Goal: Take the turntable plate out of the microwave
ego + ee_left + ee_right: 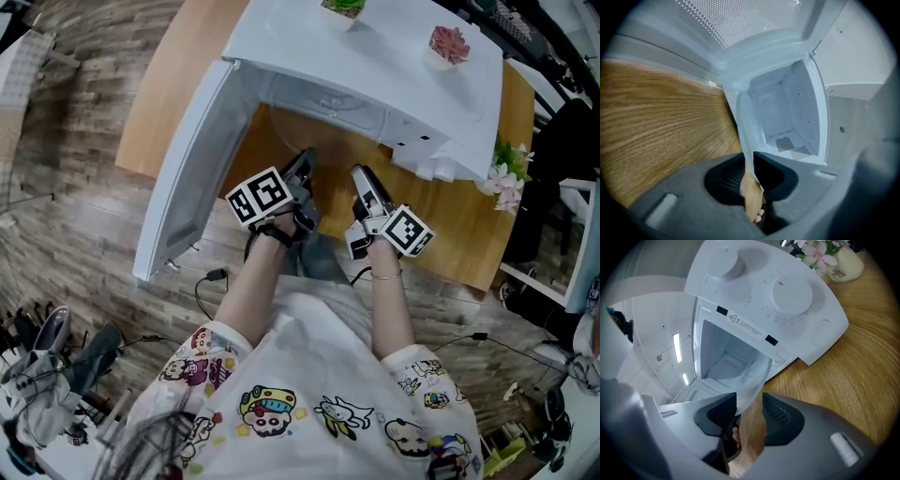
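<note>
- Two left fingers [773, 171] pinch the rim of the clear glass plate [751, 192], with only a thin gap between them.
- Right fingers [780, 420] stand wider apart and grip the plate's rim too.
- Left gripper [305, 161] and right gripper [362, 178] sit side by side, holding the plate just outside the microwave [375, 56].
- Its door [187, 169] hangs wide open over the wooden table [178, 66].
</note>
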{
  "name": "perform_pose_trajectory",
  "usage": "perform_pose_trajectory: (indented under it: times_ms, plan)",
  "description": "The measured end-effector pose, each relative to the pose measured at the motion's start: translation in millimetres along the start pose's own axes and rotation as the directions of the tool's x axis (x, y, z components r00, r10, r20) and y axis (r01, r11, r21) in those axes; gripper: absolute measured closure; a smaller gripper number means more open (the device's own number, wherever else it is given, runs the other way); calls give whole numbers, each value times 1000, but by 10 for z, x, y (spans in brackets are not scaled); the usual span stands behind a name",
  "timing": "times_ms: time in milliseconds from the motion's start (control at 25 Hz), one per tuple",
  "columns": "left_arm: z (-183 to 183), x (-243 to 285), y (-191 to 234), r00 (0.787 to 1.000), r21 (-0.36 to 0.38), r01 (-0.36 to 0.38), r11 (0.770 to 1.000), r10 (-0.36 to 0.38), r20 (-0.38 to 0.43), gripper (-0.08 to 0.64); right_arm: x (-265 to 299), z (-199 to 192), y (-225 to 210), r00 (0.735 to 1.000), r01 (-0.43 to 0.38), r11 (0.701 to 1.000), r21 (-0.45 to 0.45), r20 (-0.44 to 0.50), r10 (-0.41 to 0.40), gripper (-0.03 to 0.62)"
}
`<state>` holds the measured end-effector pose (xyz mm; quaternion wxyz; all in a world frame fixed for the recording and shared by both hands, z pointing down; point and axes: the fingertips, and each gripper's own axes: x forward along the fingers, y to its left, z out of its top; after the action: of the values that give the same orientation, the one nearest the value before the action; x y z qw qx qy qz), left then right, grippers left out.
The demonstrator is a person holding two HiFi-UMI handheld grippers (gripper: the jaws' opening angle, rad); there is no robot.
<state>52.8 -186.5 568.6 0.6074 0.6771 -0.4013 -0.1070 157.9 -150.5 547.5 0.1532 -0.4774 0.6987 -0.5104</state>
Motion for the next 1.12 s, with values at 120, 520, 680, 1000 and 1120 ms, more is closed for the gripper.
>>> perform_pose_trajectory:
  times_ms: [120, 520, 680, 1000, 1120]
  plan:
    - [-7, -22, -11, 1000, -5, 5, 1000, -5, 1, 508, 20, -23, -43, 1000, -7, 1000, 25, -4, 8, 422]
    - [-83, -201, 31, 1000, -20, 13, 1000, -13, 7, 509, 301, 8, -84, 999, -50, 992, 114, 2, 50, 416]
    - [-90, -236, 14, 1000, -23, 23, 999, -23, 8, 511, 417, 12, -91, 998, -70, 985, 156, 5, 70, 417]
    - [-107, -282, 30, 1000, -20, 27, 999, -27, 7, 511, 659, -38, 39, 987, -155, 958, 243, -3, 160, 462]
    - [-68, -285, 33, 1000, -13, 26, 1000, -26, 12, 502, 663, -71, -22, 991, -126, 952, 279, 1, 131, 526]
